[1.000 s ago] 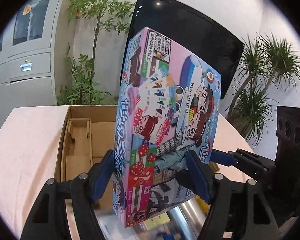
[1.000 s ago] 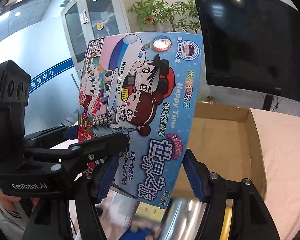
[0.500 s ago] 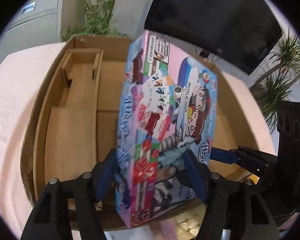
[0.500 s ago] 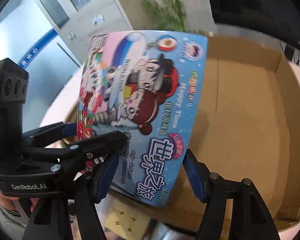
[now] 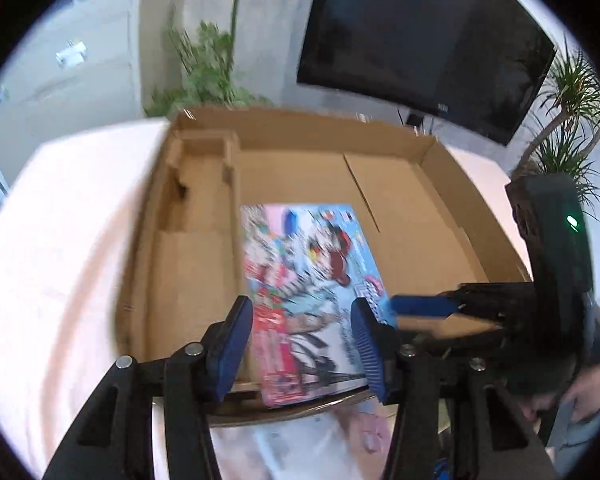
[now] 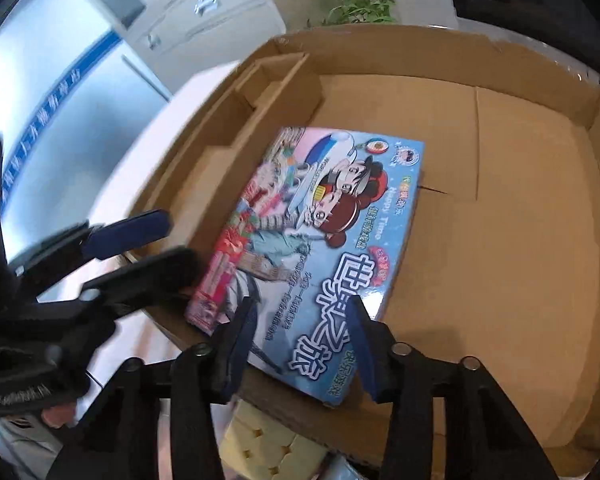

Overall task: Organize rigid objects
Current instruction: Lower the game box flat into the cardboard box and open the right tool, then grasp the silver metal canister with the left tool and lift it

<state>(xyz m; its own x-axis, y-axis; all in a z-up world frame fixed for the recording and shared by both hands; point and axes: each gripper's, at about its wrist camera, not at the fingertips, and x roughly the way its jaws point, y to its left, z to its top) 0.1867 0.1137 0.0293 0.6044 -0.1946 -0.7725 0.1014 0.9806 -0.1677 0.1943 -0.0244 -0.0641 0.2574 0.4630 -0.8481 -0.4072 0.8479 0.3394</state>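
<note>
One game box (image 6: 316,236) is the thing here, and it's gone from standing upright in the air between both sets of tongs a second ago to lying face-up in the cardboard box (image 6: 520,220), in the middle of the frame in both views. It sits in the big open section, its left edge just beside the divider (image 5: 231,216) that walls off the narrow compartments on the left, and its near end looks like it rides up on the carton's front wall rather than sitting fully flat, though the blur makes that hard to call. The left tongs (image 5: 302,344) at the bottom of the left view are closing, with the near end of the game box between the blue pads; I can't tell if the pads press on it. Same with the right tongs (image 6: 302,346) at the bottom of the right view: closing, the box's near corner lying between the pads, contact unclear. So I'd say the drop-in part is basically done, and what's left is probably a nudge so it seats flat inside. Behind the carton there's a dark screen (image 5: 428,40) upper right and plants (image 5: 208,68) upper left, all on a pale pink table (image 5: 60,260).
</note>
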